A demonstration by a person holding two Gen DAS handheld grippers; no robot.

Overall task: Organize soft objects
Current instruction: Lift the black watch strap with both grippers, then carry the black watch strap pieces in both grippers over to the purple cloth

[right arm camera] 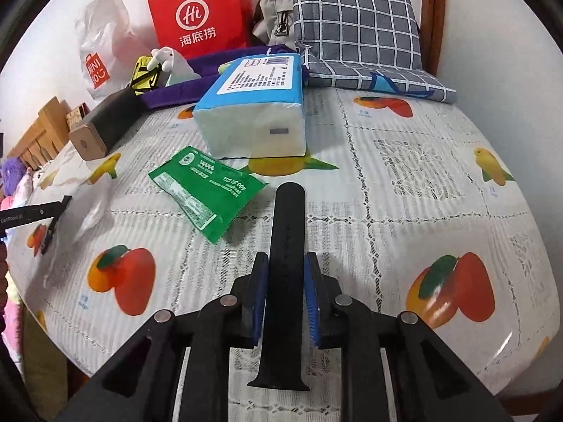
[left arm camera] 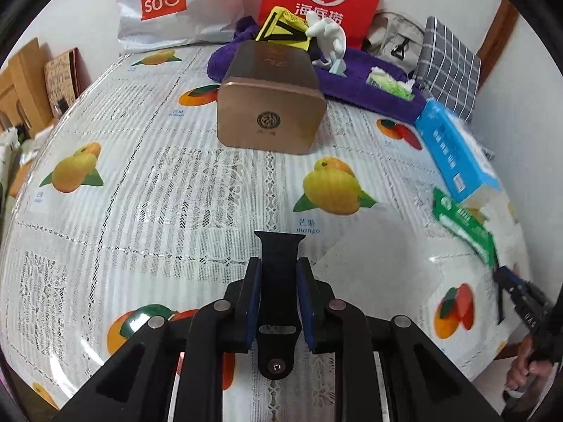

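Two black strap pieces, one pinched in each of my grippers above the fruit-print table.

My left gripper [left arm camera: 278, 274] is closed on a short black strap piece [left arm camera: 277, 274] with a buckle end near the camera; my right gripper [right arm camera: 285, 288] clamps a longer black strap piece [right arm camera: 286, 246] that sticks out past the fingers. Both hang over the near edge of the table [right arm camera: 387, 183]. Toward the far edge lies a purple towel [left arm camera: 369, 84] with a white glove [left arm camera: 327, 35] and a yellow-black item [left arm camera: 281, 28] on it, and a bronze box [left arm camera: 271, 105] on its side just in front. Near the right edge sit a blue tissue pack [right arm camera: 253, 105] and a green packet [right arm camera: 204, 190], close together. A grey checked cushion [right arm camera: 359, 31] rests at the far right corner, with a red bag [right arm camera: 200, 10] and a white Miniso bag [left arm camera: 176, 3] against the wall.
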